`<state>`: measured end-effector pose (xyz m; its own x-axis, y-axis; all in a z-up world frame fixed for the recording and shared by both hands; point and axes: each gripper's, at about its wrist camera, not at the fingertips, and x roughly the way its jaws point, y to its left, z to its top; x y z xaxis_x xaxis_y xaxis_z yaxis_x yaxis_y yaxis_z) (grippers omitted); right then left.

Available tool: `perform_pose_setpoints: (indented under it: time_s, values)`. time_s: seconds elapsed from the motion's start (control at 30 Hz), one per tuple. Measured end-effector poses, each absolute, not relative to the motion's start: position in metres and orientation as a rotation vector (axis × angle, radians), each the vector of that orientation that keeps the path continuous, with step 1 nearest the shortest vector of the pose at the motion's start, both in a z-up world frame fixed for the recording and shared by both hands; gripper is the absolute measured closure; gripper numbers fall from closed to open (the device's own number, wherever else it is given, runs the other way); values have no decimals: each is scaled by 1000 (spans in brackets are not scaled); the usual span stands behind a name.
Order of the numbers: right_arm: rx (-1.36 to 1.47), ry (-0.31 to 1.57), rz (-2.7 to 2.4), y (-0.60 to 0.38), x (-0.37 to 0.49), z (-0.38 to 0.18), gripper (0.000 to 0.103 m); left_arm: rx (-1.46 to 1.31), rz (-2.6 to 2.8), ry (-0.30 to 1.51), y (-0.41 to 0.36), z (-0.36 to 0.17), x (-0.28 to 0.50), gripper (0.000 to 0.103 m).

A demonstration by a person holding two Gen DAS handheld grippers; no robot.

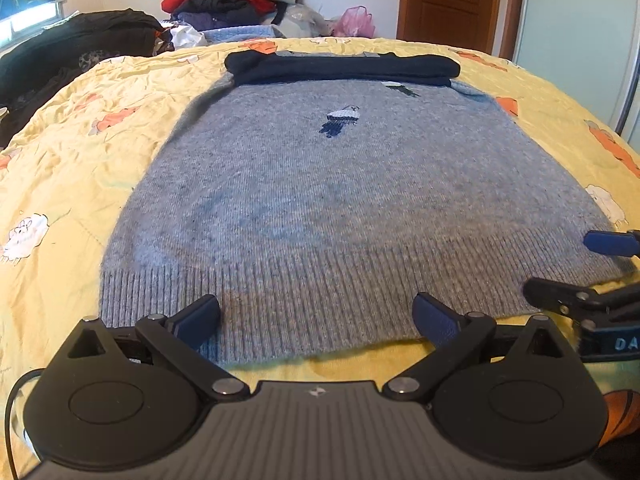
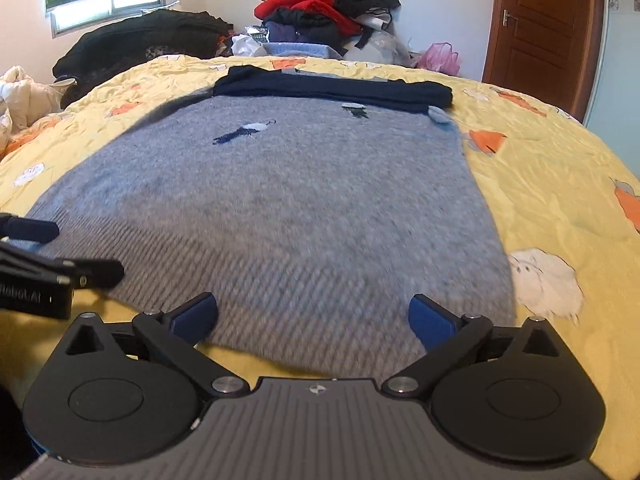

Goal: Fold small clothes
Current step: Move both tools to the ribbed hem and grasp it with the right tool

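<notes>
The sweater (image 1: pixel 320 200) is lying flat on the bed (image 1: pixel 72 152), sleeves folded in. Both hand-held grippers, left (image 1: pixel 316 318) and right (image 2: pixel 314 316), are hovering at its hem with jaws apart, probably preparing to lift it.

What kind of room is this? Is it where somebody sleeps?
Most likely a bedroom. A grey sweater lies spread on a big bed with a yellow quilt, a pile of clothes is heaped behind it, and there is a wooden door.
</notes>
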<state>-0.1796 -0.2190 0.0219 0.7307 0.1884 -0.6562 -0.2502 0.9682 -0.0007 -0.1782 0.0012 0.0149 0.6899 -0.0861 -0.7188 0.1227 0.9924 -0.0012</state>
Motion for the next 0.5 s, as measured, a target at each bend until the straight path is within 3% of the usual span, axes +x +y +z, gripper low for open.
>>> perform_pose_setpoints:
  time_s: [0.37,0.5]
  values:
    - [-108,697,259,-223,-193,22,1,36,-128,772,12,18,-189,0]
    - [-34,674,321,-251,-202,43,9,-45,-43,671,47,34,-204,0]
